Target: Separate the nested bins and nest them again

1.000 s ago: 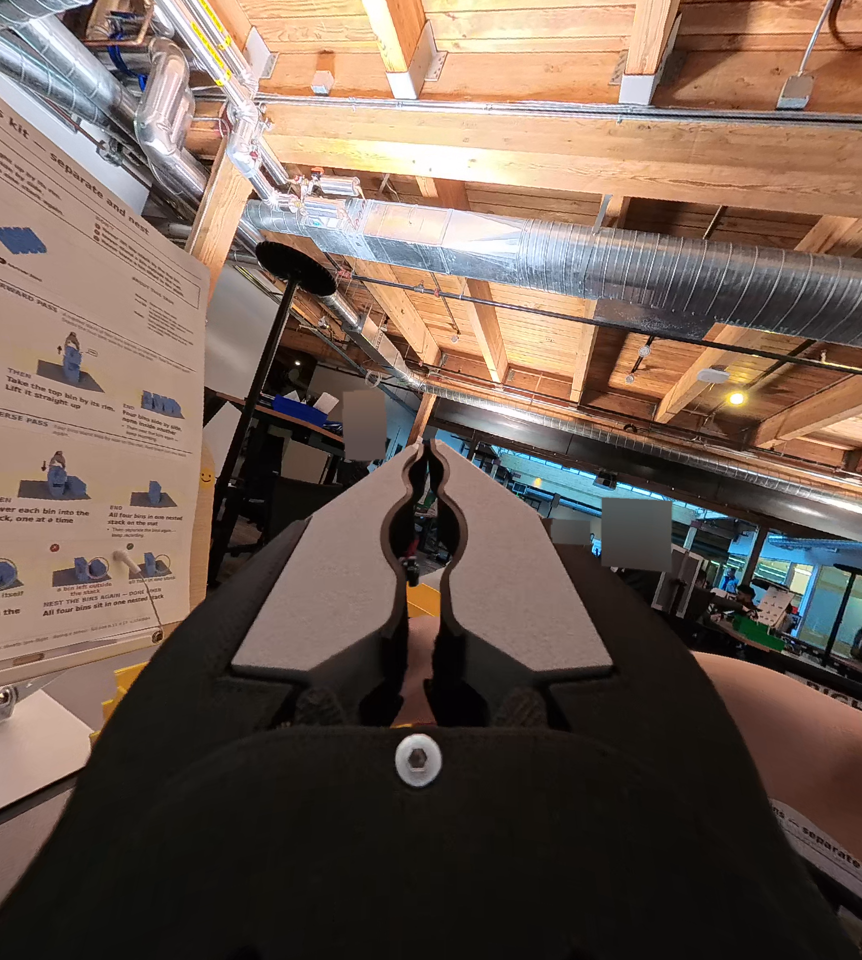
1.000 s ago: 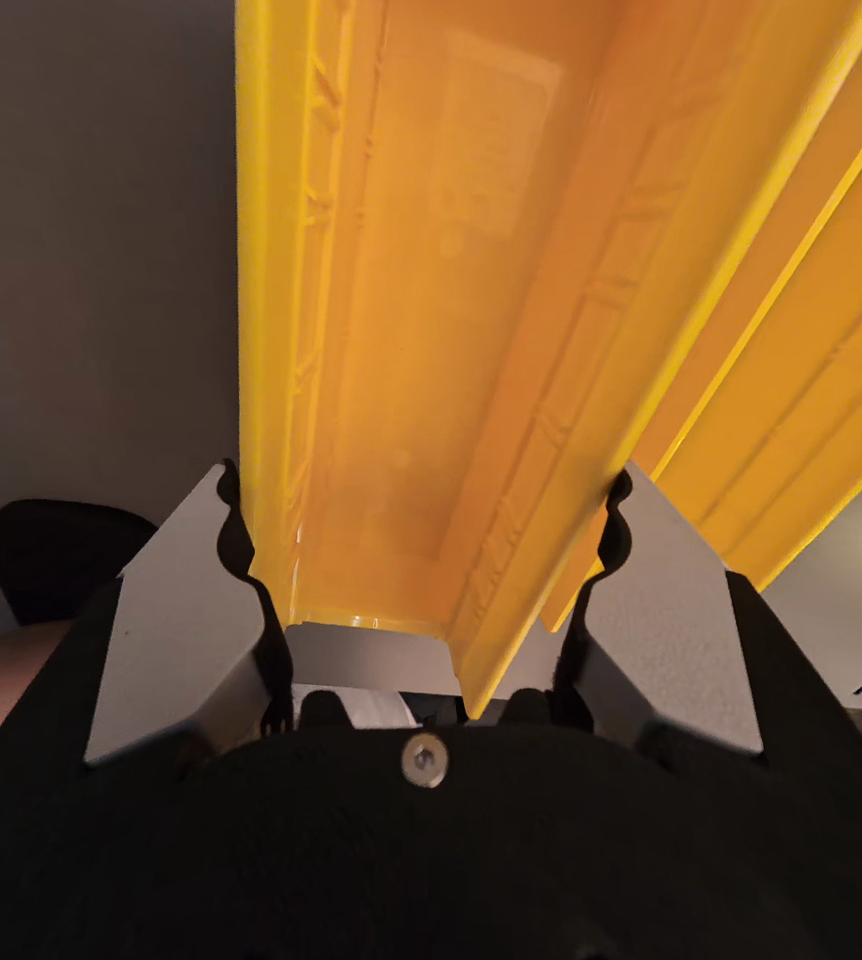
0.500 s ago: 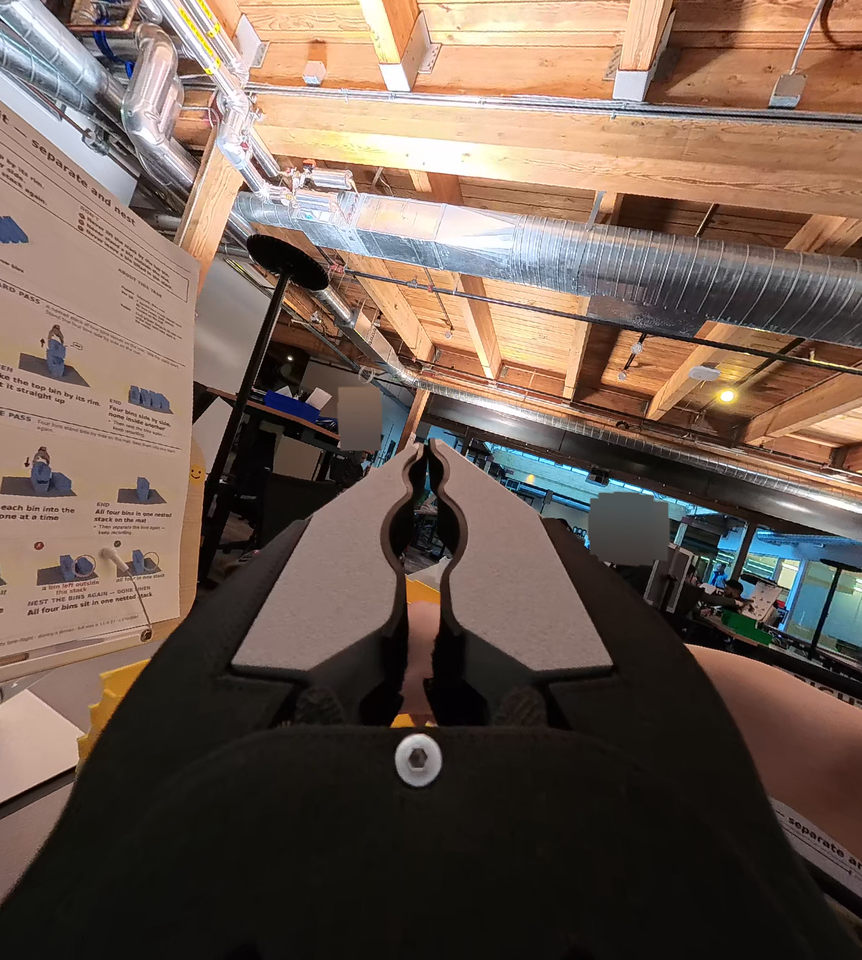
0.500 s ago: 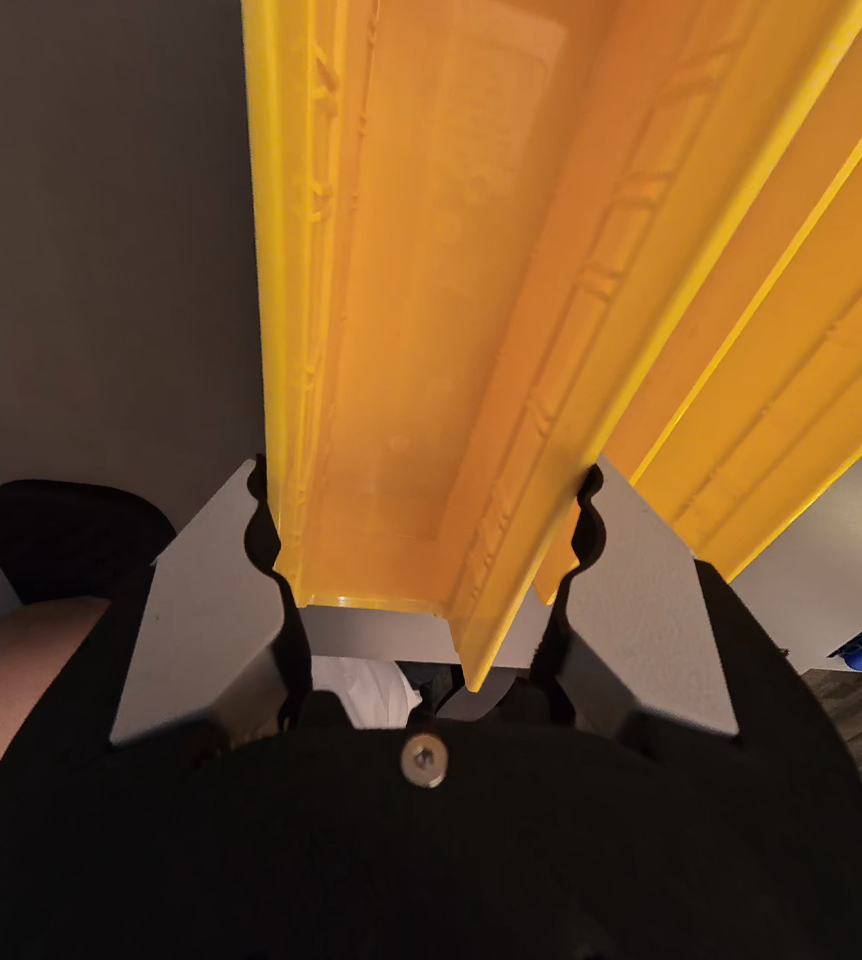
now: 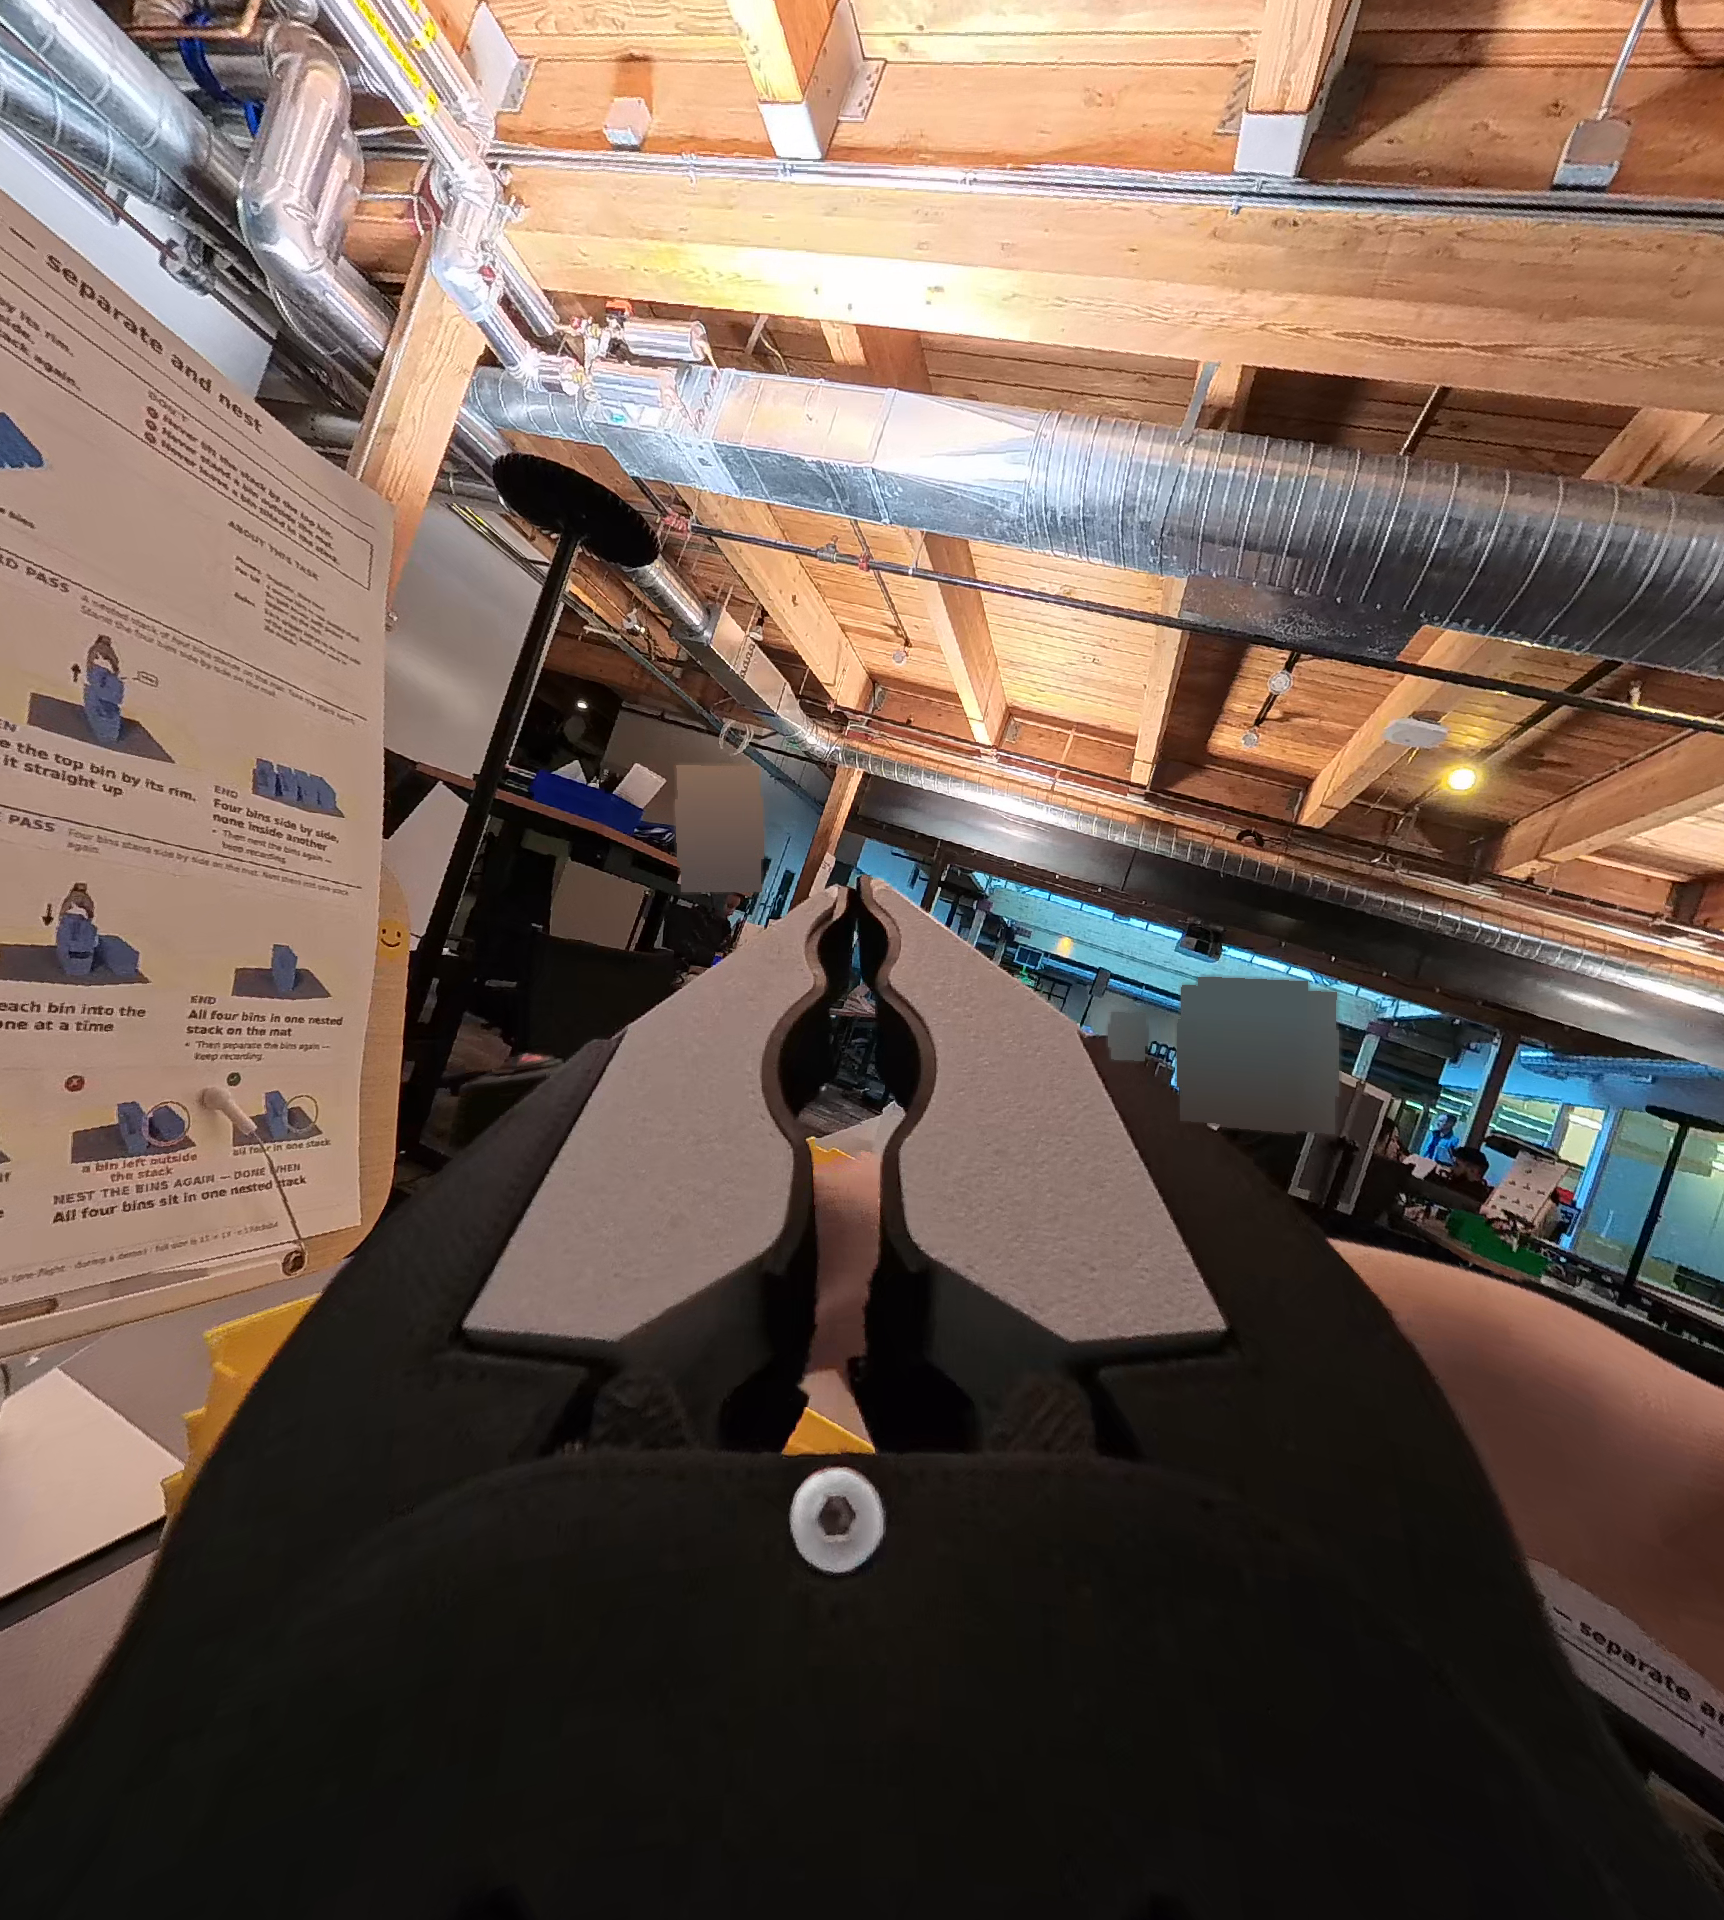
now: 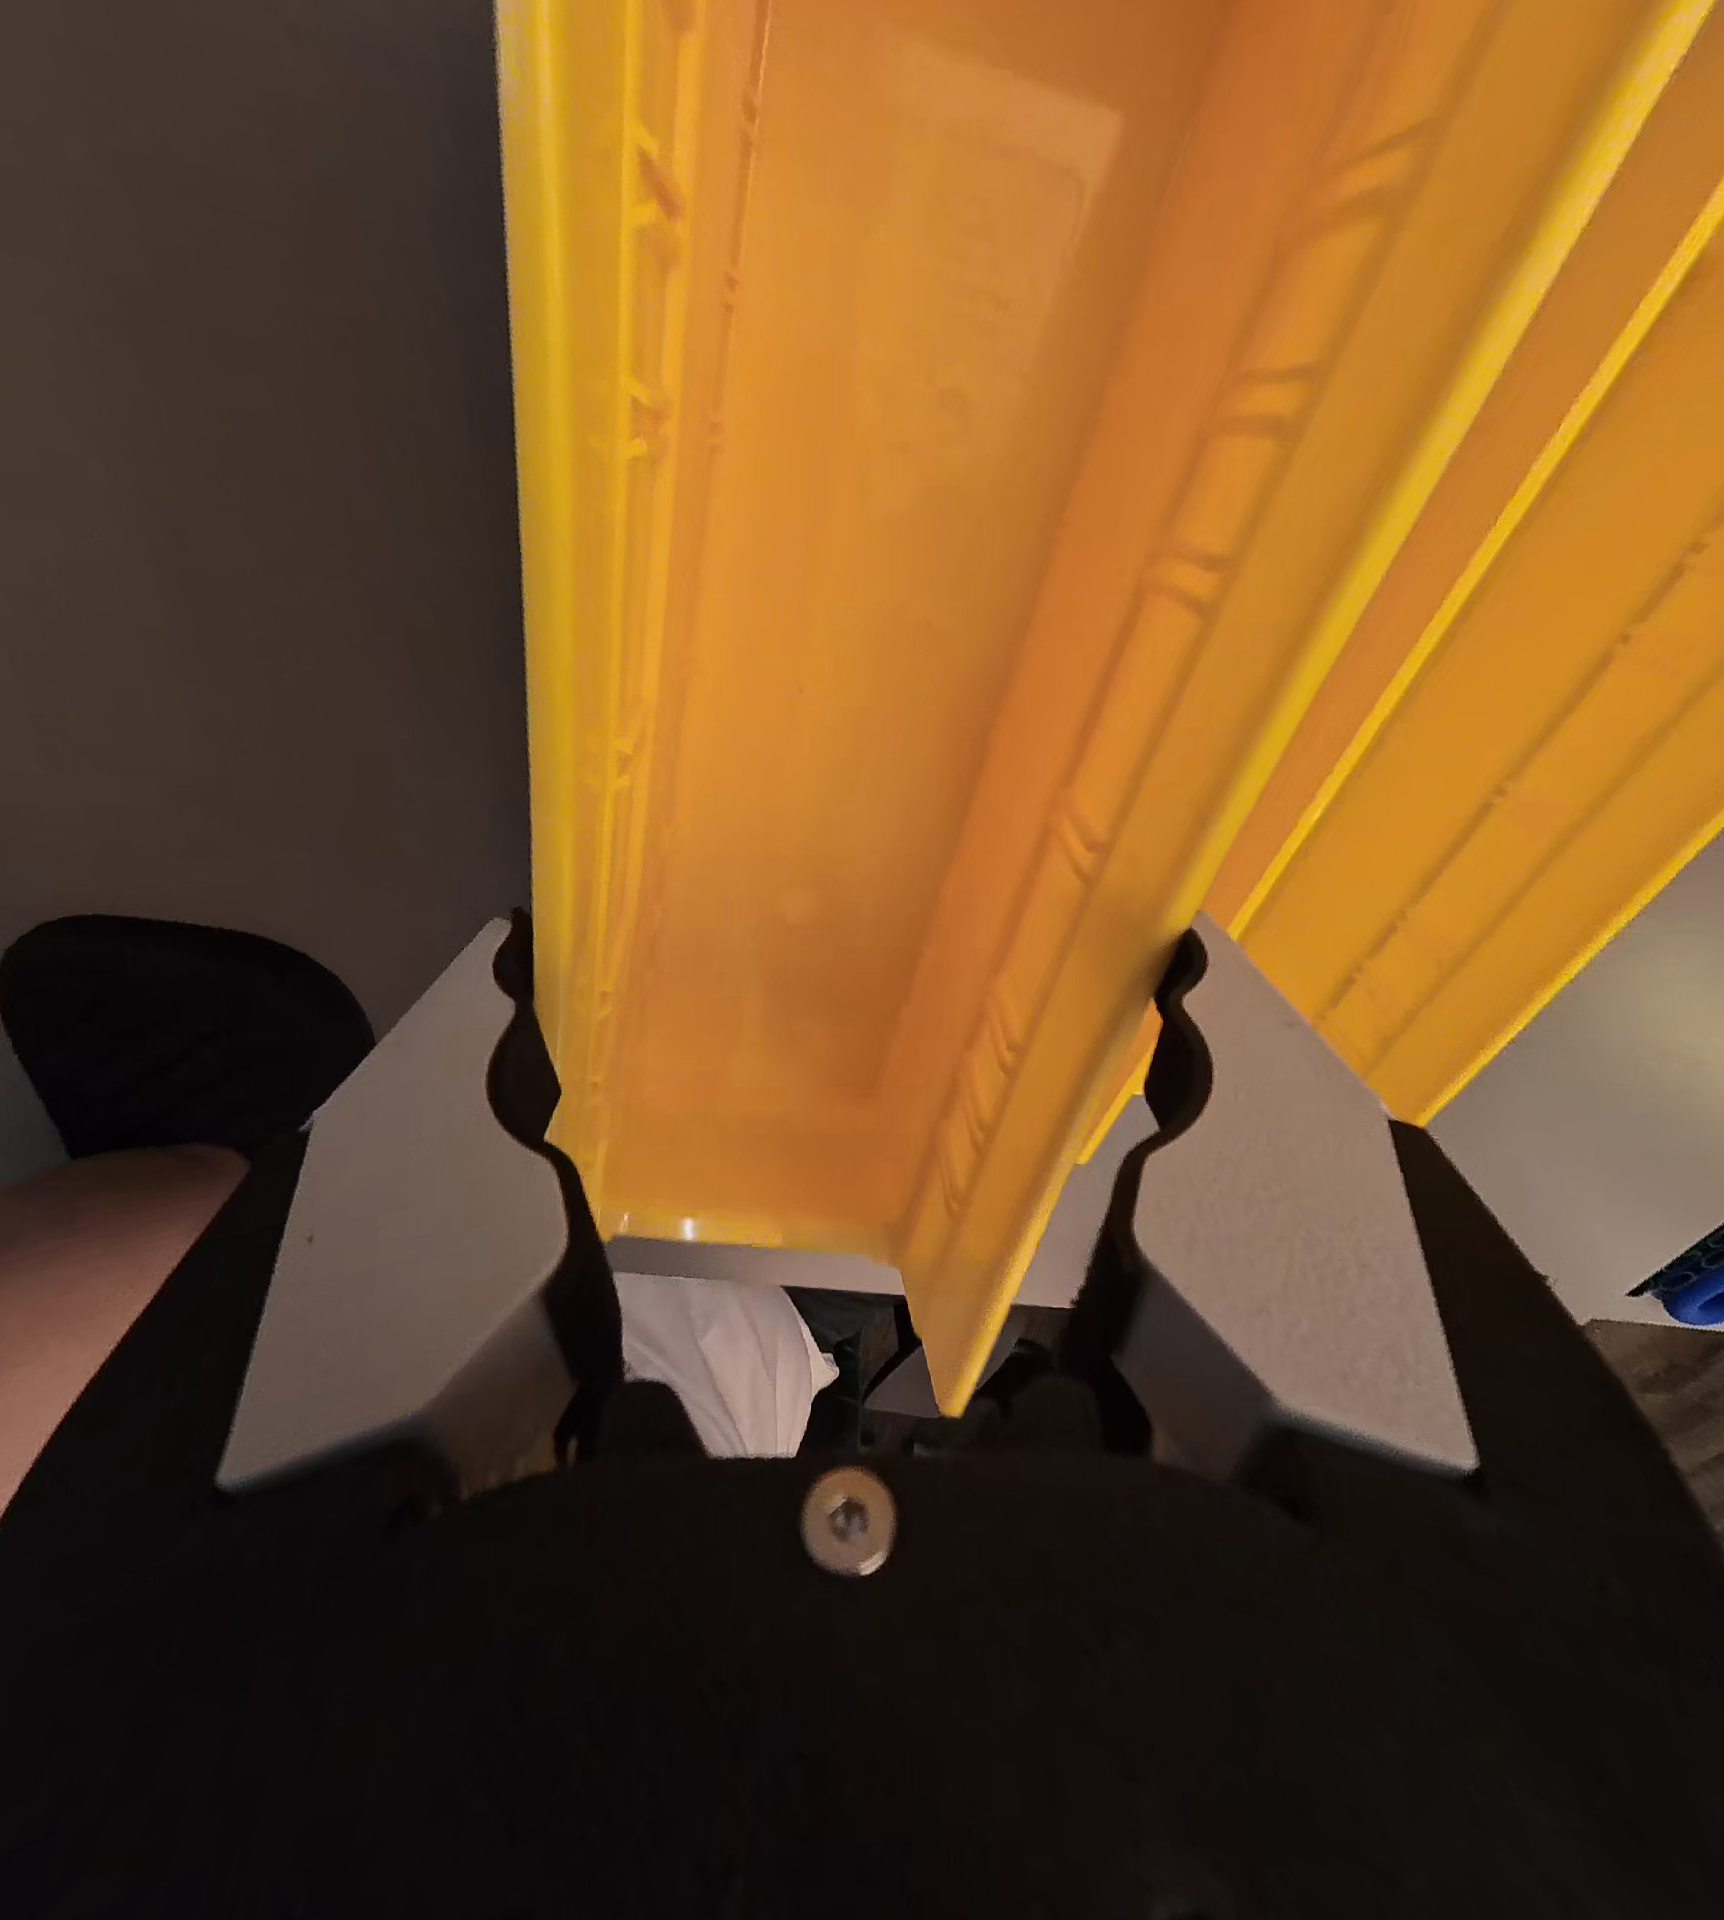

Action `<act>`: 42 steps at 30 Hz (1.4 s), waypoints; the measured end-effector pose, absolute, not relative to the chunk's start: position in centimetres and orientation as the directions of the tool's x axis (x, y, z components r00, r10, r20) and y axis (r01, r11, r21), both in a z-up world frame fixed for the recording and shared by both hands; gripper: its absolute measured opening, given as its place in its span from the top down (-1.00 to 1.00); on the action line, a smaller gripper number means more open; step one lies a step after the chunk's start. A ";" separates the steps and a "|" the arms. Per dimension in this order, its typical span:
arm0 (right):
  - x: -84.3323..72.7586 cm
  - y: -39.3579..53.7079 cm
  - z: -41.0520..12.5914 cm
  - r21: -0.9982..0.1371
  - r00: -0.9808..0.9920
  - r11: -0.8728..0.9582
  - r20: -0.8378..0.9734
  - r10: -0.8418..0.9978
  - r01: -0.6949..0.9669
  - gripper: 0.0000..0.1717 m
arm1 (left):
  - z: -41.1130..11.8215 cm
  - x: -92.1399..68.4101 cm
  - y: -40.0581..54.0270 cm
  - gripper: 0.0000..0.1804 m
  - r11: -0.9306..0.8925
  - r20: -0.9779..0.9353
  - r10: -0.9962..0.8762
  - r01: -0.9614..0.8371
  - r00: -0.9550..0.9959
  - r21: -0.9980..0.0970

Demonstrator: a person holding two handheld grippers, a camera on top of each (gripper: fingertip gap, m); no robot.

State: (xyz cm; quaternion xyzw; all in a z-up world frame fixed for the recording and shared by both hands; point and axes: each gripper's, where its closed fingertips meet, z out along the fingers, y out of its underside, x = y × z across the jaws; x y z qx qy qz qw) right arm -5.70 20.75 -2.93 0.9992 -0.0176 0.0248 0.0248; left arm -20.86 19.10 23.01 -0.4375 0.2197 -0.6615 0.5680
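Yellow bin, long and narrow, lies between the wide-set fingers of the right gripper, both pads pressed against its side walls. A second yellow bin lies just beside it on the right. Left gripper points up toward the wooden ceiling, fingers closed on nothing. An instruction sheet stands at left.

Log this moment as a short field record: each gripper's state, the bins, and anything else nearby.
left gripper: shut, nothing between the fingers, pointing up toward the ceiling
right gripper: both pads pressed on a yellow bin, one on each side wall
second yellow bin: beside it, to the right
instruction sheet: on a stand, left
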 end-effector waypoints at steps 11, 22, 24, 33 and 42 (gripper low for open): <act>-4.9 21.1 6.5 -0.083 0.999 -0.996 -0.032 -0.009 -0.012 -0.36 | 22.9 -20.5 19.1 1.00 -0.257 0.328 -0.944 0.550 0.033 -0.795; 9.0 18.4 13.6 -0.340 0.988 -0.927 -0.070 -0.140 -0.156 -0.37 | 22.9 -20.3 18.7 1.00 -0.262 0.326 -0.945 0.548 0.019 -0.794; 12.7 17.7 12.6 -0.369 0.983 -0.912 -0.049 -0.175 -0.180 -0.37 | 23.0 -20.3 18.7 1.00 -0.261 0.324 -0.946 0.549 0.020 -0.794; 24.1 14.5 0.8 -0.332 0.966 -0.918 0.060 -0.251 -0.218 -0.34 | 22.9 -19.9 18.8 1.00 -0.255 0.321 -0.947 0.542 0.029 -0.801; 25.2 14.4 -9.5 -0.280 0.978 -0.943 0.057 -0.202 -0.179 -0.37 | 22.3 -18.4 18.9 1.00 -0.244 0.313 -0.948 0.505 0.057 -0.828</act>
